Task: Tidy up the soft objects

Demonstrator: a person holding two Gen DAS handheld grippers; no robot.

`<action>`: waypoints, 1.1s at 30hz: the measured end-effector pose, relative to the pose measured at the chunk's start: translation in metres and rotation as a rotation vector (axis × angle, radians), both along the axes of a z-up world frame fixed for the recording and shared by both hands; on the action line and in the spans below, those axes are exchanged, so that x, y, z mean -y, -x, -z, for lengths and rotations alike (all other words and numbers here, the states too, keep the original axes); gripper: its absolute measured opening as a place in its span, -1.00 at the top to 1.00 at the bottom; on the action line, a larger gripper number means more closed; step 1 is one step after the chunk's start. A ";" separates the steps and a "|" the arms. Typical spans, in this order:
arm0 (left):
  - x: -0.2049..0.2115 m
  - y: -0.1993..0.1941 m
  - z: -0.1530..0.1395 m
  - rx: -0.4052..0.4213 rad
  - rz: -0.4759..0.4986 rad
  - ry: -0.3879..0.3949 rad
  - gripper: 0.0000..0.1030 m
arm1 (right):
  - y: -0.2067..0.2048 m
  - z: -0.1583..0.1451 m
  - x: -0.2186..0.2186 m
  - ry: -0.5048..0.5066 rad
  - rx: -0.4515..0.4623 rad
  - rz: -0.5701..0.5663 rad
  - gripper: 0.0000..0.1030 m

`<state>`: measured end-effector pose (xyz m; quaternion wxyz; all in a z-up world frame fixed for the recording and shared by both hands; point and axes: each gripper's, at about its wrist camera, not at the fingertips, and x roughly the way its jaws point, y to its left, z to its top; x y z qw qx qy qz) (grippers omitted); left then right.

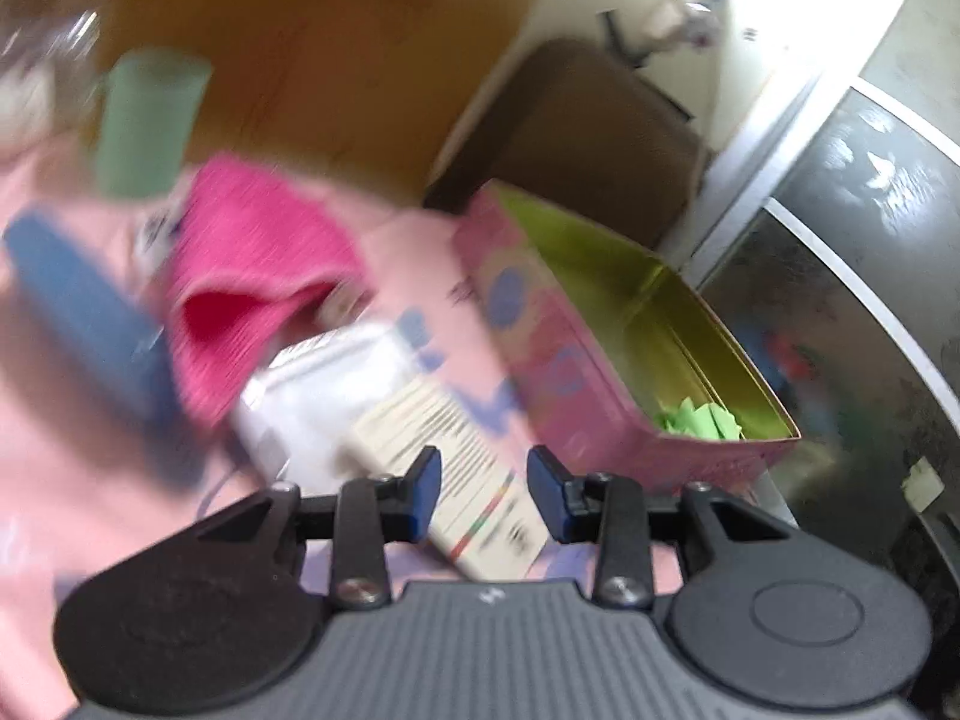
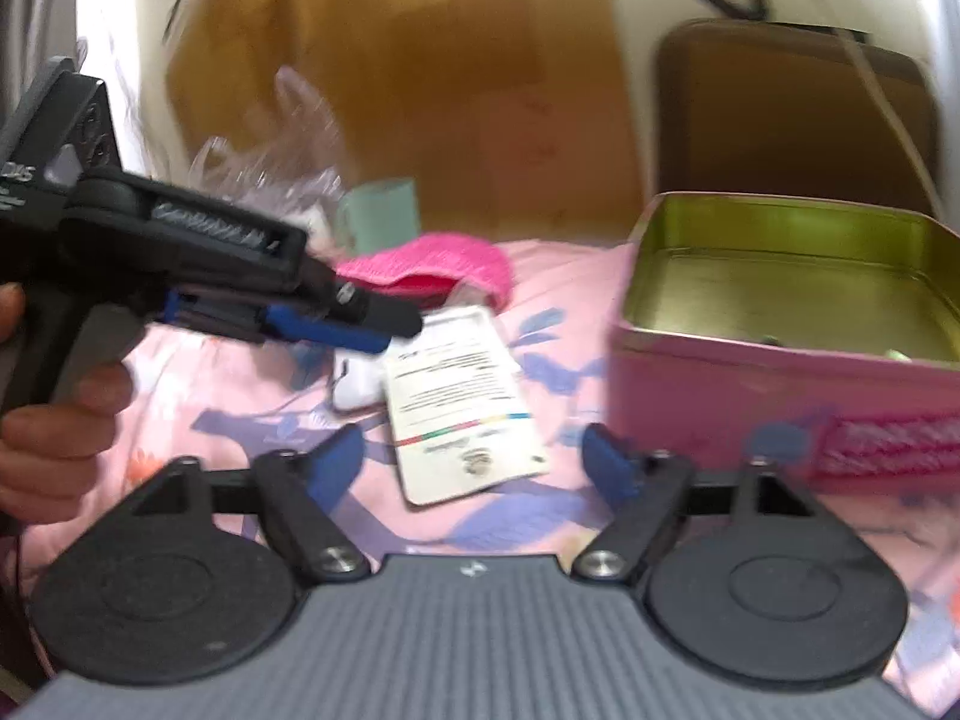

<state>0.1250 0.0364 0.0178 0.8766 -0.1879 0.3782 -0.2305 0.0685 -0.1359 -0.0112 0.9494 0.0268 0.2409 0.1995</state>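
Note:
A bright pink knitted cloth [image 1: 252,276] lies on the pink flowered bedsheet [image 1: 72,450]; it also shows in the right wrist view [image 2: 432,267]. A white packet with a printed card [image 1: 444,456] lies beside it, also seen from the right [image 2: 456,402]. An open pink tin [image 1: 576,360] with a gold inside holds green scraps [image 1: 699,420]; it stands at the right in the right wrist view [image 2: 780,360]. My left gripper [image 1: 483,492] is open and empty above the card, and appears from the side [image 2: 384,324]. My right gripper [image 2: 474,468] is open and empty above the card.
A pale green cup [image 1: 144,126] and a clear plastic bag [image 2: 270,162] stand behind the cloth. A blue object [image 1: 90,324] lies at the left. A wooden panel [image 2: 420,60] and a brown case [image 2: 792,114] stand behind. Both views are motion-blurred.

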 end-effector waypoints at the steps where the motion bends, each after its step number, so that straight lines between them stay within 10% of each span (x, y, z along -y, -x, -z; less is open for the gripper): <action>1: -0.005 0.001 0.004 -0.021 0.000 0.023 0.33 | -0.007 0.002 -0.007 0.021 -0.005 -0.016 -0.69; 8: 0.007 -0.012 0.028 -0.084 0.053 0.042 0.16 | -0.043 0.021 -0.027 0.114 -0.108 -0.039 -0.69; 12: 0.006 -0.016 0.040 -0.118 0.037 0.081 0.50 | -0.034 0.021 -0.032 0.125 -0.085 -0.069 -0.29; 22: 0.011 0.001 -0.011 0.037 0.068 0.063 0.53 | -0.012 0.002 -0.038 0.074 0.049 -0.020 -0.17; 33: 0.126 -0.060 -0.046 0.145 0.257 0.004 0.53 | -0.018 -0.035 0.038 0.063 0.176 0.209 -0.21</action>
